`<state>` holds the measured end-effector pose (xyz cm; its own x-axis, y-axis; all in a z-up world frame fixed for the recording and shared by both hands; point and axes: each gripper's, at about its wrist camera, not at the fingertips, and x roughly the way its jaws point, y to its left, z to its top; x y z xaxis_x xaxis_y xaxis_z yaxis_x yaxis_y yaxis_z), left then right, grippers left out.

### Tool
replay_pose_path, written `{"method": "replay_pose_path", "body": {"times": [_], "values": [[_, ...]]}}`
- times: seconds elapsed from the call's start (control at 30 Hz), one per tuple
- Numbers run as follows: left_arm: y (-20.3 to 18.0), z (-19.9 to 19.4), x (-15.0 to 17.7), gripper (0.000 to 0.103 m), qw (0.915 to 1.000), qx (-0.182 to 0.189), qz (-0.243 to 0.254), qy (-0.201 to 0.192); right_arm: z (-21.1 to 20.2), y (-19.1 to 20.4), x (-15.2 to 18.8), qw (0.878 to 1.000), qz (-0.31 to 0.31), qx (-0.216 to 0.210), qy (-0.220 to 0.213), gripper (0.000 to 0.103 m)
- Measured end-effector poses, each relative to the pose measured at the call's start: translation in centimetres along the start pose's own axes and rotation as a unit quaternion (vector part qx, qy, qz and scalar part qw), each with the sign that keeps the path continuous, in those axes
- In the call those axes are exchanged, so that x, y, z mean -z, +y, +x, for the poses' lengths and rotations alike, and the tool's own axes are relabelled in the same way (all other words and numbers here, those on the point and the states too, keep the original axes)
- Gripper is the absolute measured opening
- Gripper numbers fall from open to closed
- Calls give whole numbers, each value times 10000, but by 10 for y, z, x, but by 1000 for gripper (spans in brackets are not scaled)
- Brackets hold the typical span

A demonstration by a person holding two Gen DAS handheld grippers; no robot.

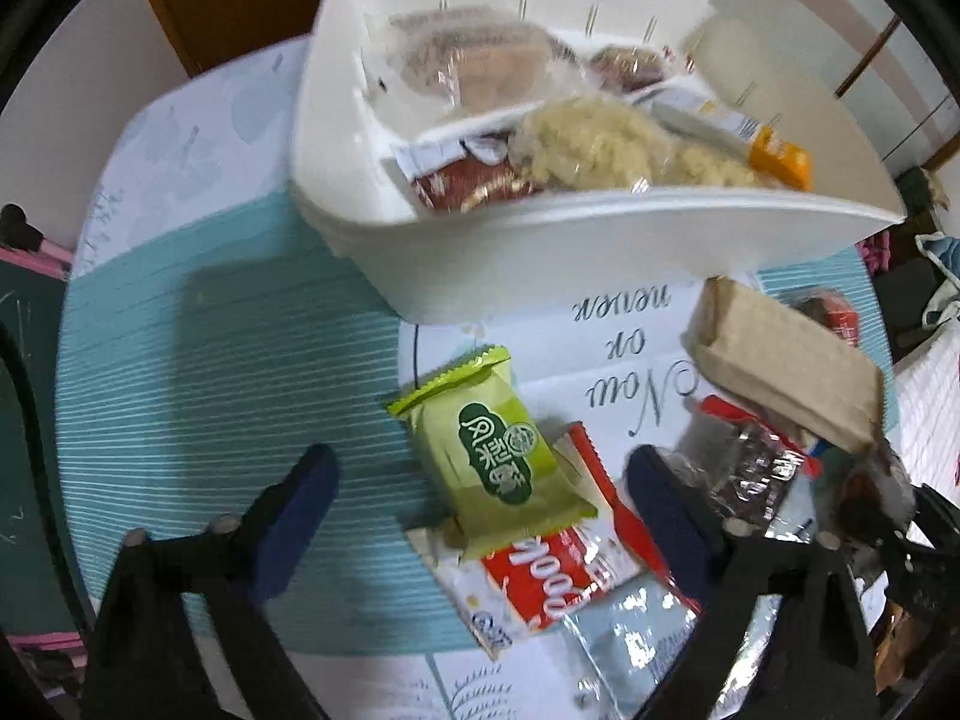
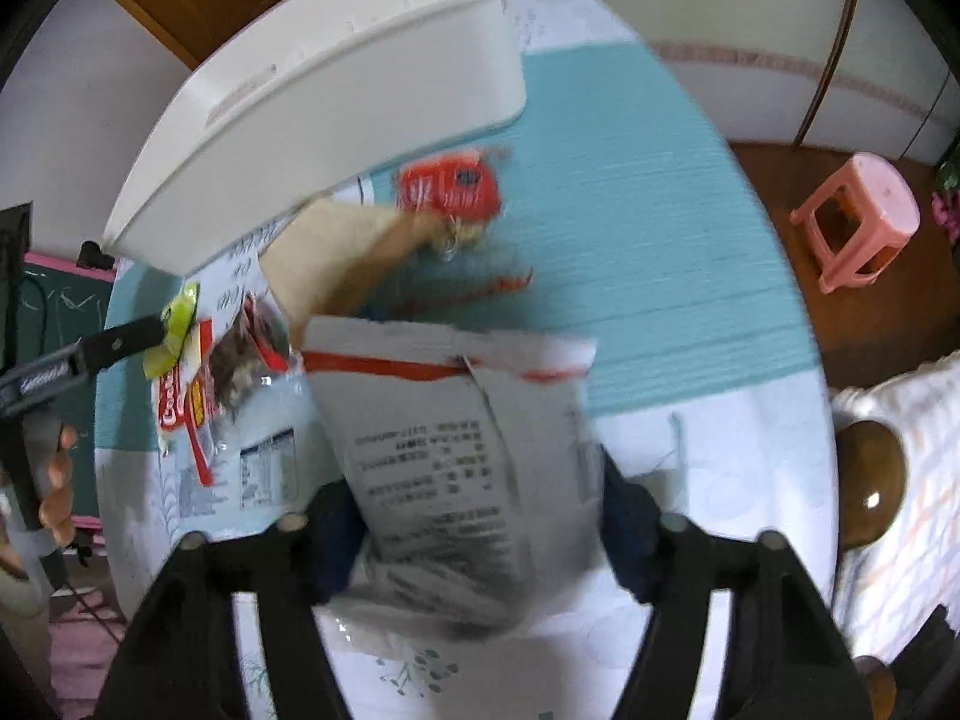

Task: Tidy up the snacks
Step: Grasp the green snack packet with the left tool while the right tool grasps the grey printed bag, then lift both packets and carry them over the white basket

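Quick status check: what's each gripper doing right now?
Left gripper: open, empty, above the green snack packet.
Right gripper: closed on a grey-and-white snack packet with a red stripe.

My left tool (image 1: 480, 483) hangs with its two dark blue-padded fingers (image 1: 303, 495) spread wide — nothing between them, both pads free. My right tool (image 2: 480, 531) has its black fingers closed in on a grey printed snack packet with a red stripe (image 2: 456, 438), the blue pads (image 2: 627, 531) pressing its two sides. In the right wrist view, my left hand (image 2: 57, 480) shows at the far left — bare fingers wrapped round the left tool's grip.
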<state>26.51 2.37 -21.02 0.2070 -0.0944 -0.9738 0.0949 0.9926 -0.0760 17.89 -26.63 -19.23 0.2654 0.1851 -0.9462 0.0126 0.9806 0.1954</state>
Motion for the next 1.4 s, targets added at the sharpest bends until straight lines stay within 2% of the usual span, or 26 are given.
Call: {"method": "replay_pose_path", "body": {"times": [0.07, 0.1, 0.23, 0.27, 0.37, 0.63, 0.87, 1.1, 1.27, 1.4], "values": [[0, 9, -1, 72, 10000, 28, -27, 90, 1, 3, 2, 10000, -68, -19, -52, 61], [1, 12, -2, 72, 9999, 15, -48, 105, 1, 4, 3, 9999, -79, -21, -84, 61], [-1, 8, -4, 42, 9999, -68, -3, -149, 4, 7, 3, 9998, -132, -54, -171, 60], [1, 7, -4, 40, 9999, -17, -51, -158, 3, 7, 3, 9997, -138, -60, -193, 60], [8, 5, -3, 38, 9994, 130, -213, -233, 2, 6, 5, 9995, -149, -81, -283, 60], [15, -2, 13, 36, 9985, 61, -301, -462, -1, 3, 7, 9990, -132, -141, -406, 59], [17, -35, 35, 36, 9962, 104, -321, -798, -5, -2, 10, 9991, -75, -236, -346, 55], [12, -75, 60, 36, 9943, 265, -133, -1021, -11, -4, 20, 9993, 68, -243, -291, 51], [5, -105, 81, 36, 9923, 416, 32, -1165, -29, -2, 30, 9989, 90, -233, -409, 50], [0, -124, 98, 36, 9907, 390, 167, -1291, -49, 5, 38, 9979, 39, -216, -613, 50]]}}
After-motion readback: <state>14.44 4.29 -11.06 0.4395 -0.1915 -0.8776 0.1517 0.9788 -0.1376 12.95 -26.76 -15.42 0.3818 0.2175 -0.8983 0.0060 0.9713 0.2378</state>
